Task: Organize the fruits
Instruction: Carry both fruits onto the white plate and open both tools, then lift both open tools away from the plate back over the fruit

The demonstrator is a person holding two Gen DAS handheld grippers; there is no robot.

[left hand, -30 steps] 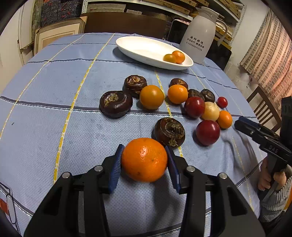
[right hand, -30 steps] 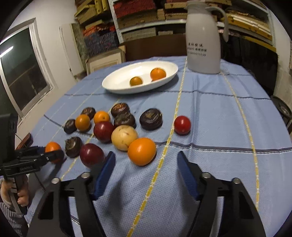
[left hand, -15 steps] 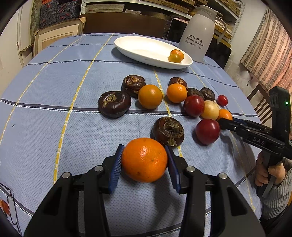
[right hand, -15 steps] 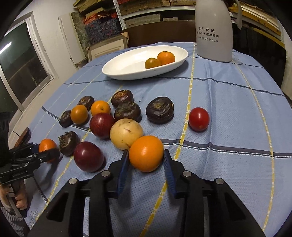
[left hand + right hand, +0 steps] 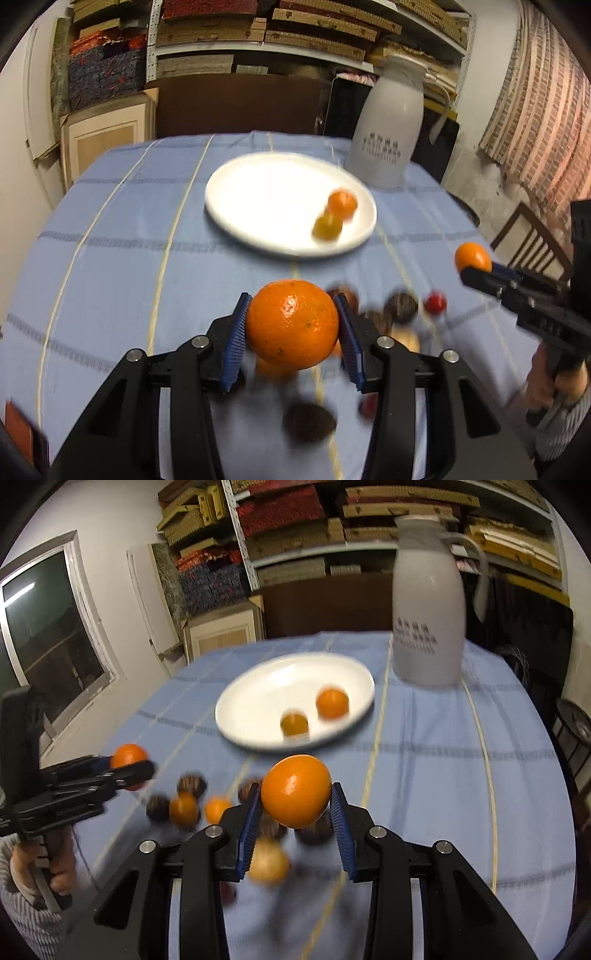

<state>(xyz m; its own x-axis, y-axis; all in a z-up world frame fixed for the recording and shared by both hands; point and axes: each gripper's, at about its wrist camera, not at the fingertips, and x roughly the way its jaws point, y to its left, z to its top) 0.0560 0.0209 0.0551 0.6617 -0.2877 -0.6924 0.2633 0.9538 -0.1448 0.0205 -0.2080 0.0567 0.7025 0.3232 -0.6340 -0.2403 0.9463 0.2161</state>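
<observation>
My left gripper (image 5: 292, 314) is shut on a big orange (image 5: 291, 332) and holds it in the air above the blue cloth. My right gripper (image 5: 295, 786) is shut on a second orange (image 5: 295, 801), also lifted. Each gripper shows in the other's view, the right gripper (image 5: 476, 267) at the right edge and the left gripper (image 5: 136, 766) at the left edge. Beyond both lies the white plate (image 5: 258, 199) (image 5: 266, 694) with two small oranges (image 5: 342, 202) (image 5: 332, 703) in it. Below the grippers, several dark, red and orange fruits (image 5: 183, 808) remain on the table, blurred.
A tall white jug (image 5: 388, 147) (image 5: 428, 620) stands just behind and right of the plate. A chair (image 5: 524, 236) is past the table's right edge. Shelves with stacked boxes fill the back wall. A hand (image 5: 55, 871) holds the left gripper's handle.
The right gripper shut on its orange. Both grippers then rose off the table with their oranges and moved toward the plate, which now sits nearer the middle of both views.
</observation>
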